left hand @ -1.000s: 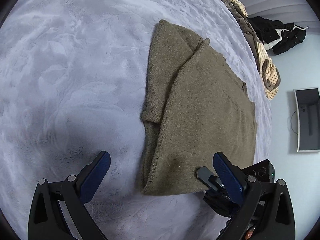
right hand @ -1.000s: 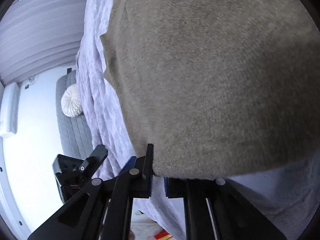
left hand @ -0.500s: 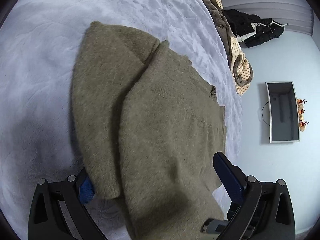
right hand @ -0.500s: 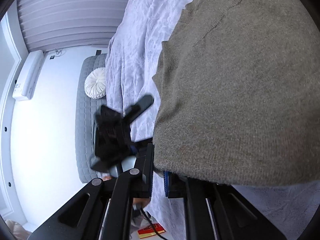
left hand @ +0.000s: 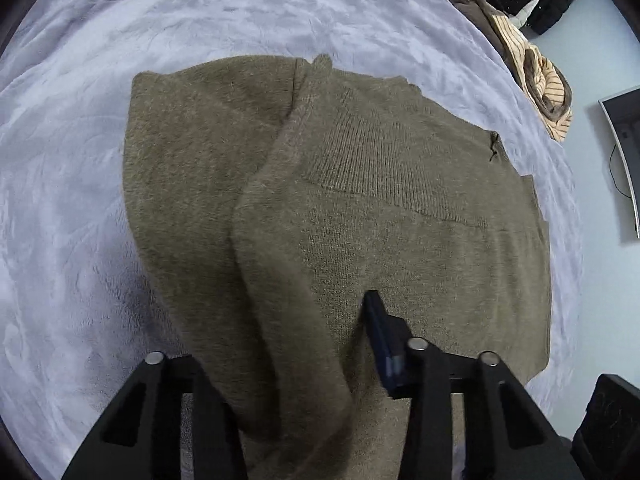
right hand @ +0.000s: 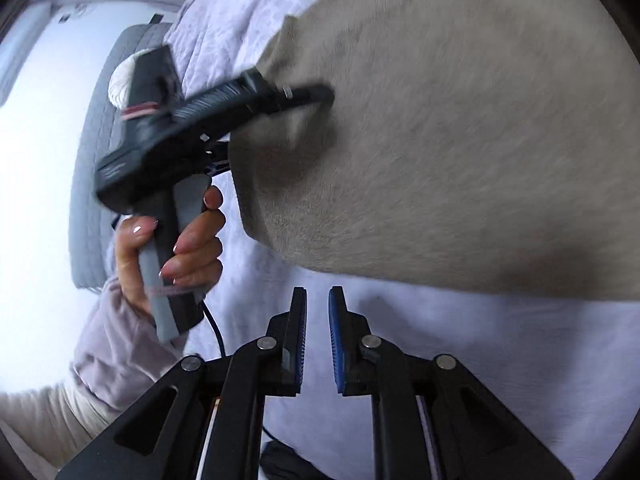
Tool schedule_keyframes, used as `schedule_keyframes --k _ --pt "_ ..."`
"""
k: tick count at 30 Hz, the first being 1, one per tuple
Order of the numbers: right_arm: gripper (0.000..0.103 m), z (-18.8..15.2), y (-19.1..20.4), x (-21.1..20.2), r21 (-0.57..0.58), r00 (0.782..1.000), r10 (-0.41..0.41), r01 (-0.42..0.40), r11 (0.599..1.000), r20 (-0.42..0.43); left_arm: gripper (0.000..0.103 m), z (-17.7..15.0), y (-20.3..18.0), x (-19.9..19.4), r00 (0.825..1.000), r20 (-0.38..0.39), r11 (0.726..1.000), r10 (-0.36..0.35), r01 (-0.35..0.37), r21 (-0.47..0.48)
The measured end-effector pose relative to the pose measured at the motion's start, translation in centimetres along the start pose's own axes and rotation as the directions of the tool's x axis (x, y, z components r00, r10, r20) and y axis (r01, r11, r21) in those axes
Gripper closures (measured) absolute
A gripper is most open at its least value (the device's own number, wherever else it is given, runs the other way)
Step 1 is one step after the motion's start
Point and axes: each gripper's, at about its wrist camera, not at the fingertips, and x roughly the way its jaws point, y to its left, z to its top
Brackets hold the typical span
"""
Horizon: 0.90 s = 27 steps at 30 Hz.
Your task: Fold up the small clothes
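An olive-brown knit sweater (left hand: 360,200) lies partly folded on the pale lilac bedspread (left hand: 80,160). My left gripper (left hand: 316,344) is shut on a thick fold of the sweater's near edge; one blue pad shows, the other is buried in the cloth. In the right wrist view the same sweater (right hand: 460,120) fills the upper right, and the left gripper (right hand: 296,94) bites into its edge, held by a hand. My right gripper (right hand: 318,312) is just below the sweater's edge over the bedspread, its jaws a narrow gap apart with nothing between them.
A heap of other clothes (left hand: 532,52), brown, striped and black, lies at the bed's far right edge. A wall-mounted screen (left hand: 624,160) is to the right. A grey headboard and a round white cushion (right hand: 124,80) stand at the left. The person's sleeve (right hand: 116,352) is near my right gripper.
My left gripper moved in over the sweater's near edge and shut on a fold. My right gripper let go of the sweater's edge and drew back a little.
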Motion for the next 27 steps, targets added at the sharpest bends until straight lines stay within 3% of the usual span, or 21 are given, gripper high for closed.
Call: schedule_keyframes --k 2,4,6,10,15,20,25,27 --pt "0.089 0.4 -1.1 -2.1 -0.012 0.994 -0.075 0.077 0.997 0.080 0.080 -0.1 -0.5 -1.0 0.999 0.038 0.999 0.032 -0.033 0.017" --pt "0.089 1.3 -3.0 -3.1 0.030 0.979 -0.166 0.163 0.986 0.116 0.081 -0.3 -1.9 -2.2 0.994 0.082 0.995 0.074 -0.079 0.054" --pt "0.087 1.8 -5.3 -4.0 0.098 0.972 -0.196 0.184 0.978 0.133 0.082 -0.5 -3.7 -3.6 0.987 0.129 0.989 0.094 -0.108 0.106" --pt "0.087 1.2 -8.6 -6.6 0.156 0.973 -0.144 0.116 0.981 0.182 0.083 -0.4 -9.7 -6.3 0.973 0.223 0.967 0.066 -0.117 0.225" --pt "0.087 0.5 -11.2 -9.5 0.198 0.966 -0.085 0.036 0.980 0.243 0.083 -0.2 -17.2 -5.0 0.975 0.219 0.932 0.042 -0.117 0.343" --pt "0.087 0.2 -14.2 -10.9 0.267 0.957 -0.037 -0.043 0.963 0.287 0.083 -1.3 -22.8 0.4 0.979 0.169 0.895 0.111 -0.172 0.411" --pt "0.087 -0.3 -17.7 -10.5 0.337 0.953 0.036 -0.142 0.931 0.302 0.082 -3.5 -26.0 4.3 0.957 0.189 0.827 0.222 -0.287 0.483" --pt "0.087 -0.1 -18.8 -10.5 0.356 0.949 0.071 -0.184 0.916 0.308 0.069 -3.9 -26.8 4.4 0.946 0.208 0.808 0.251 -0.322 0.494"
